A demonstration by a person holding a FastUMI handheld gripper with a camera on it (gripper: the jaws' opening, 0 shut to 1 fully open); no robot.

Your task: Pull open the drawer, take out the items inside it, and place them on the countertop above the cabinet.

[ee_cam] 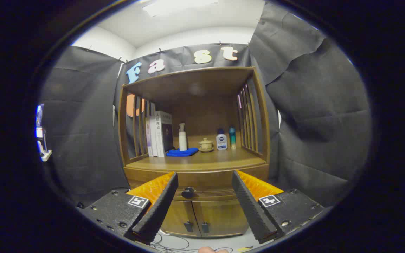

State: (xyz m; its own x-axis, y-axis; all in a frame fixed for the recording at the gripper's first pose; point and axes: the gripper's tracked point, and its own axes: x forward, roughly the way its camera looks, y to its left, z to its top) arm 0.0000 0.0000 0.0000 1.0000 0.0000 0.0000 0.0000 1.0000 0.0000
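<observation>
A brown wooden cabinet stands straight ahead, its countertop (202,163) a flat shelf under a slatted hutch. Below the countertop runs a closed drawer (206,184) with a round dark knob (188,192). My gripper (204,181) is open, and its fingers reach toward the drawer front with a wide gap between them. The knob sits between the fingers, closer to the left one, and some way beyond their tips. Nothing is held. The drawer's inside is hidden.
On the countertop stand books (159,133), a white pump bottle (182,137), a blue cloth (181,152), a small lidded pot (205,144) and two small bottles (225,139). Two cabinet doors (202,218) sit under the drawer. Cables (169,243) lie on the floor.
</observation>
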